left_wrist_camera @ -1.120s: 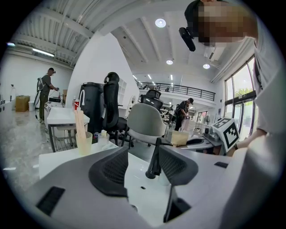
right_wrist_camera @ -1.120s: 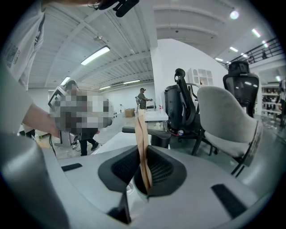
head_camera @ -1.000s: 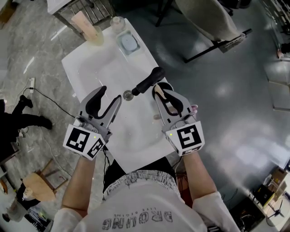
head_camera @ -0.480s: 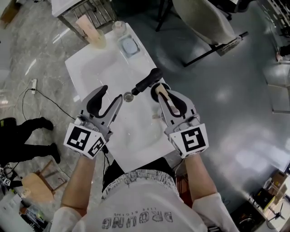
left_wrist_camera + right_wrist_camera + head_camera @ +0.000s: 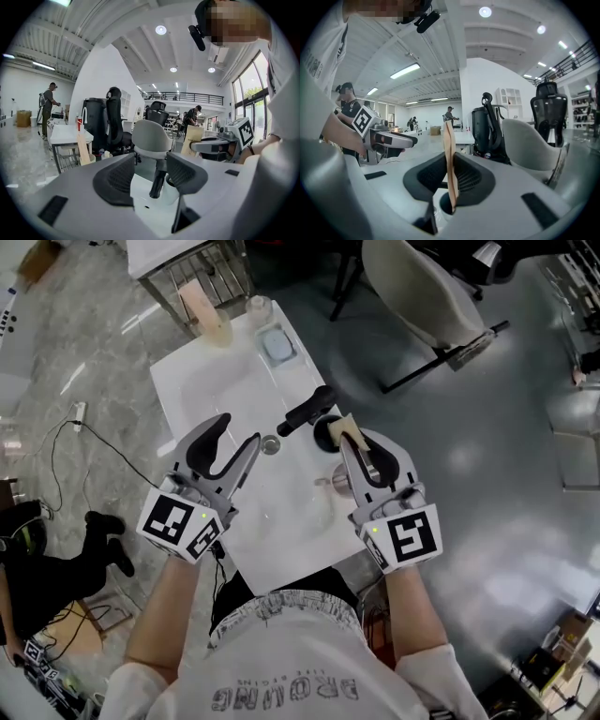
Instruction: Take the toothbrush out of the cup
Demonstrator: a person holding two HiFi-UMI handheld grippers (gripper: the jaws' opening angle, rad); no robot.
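Observation:
My right gripper [image 5: 356, 437] is shut on a flat tan toothbrush [image 5: 349, 427], which stands upright between its pads. In the right gripper view the toothbrush [image 5: 450, 154] runs from above the jaws down to the dark mouth of the cup [image 5: 442, 205]; whether its lower end is inside the mouth or just over it I cannot tell. The cup [image 5: 327, 431] stands at the white sink's [image 5: 202, 395] right rim, beside the black faucet [image 5: 305, 411], mostly hidden by the gripper. My left gripper [image 5: 236, 435] hangs open and empty over the basin, left of the drain [image 5: 270, 443].
At the sink's far end are a soap dish [image 5: 277, 345], a small jar [image 5: 258, 306] and a holder with a tan stick [image 5: 202, 307]. A grey chair [image 5: 412, 287] stands beyond on the right. Cables lie on the floor to the left.
Both grippers have risen a little. The right one has carried the toothbrush up with it, and the left has stayed open.

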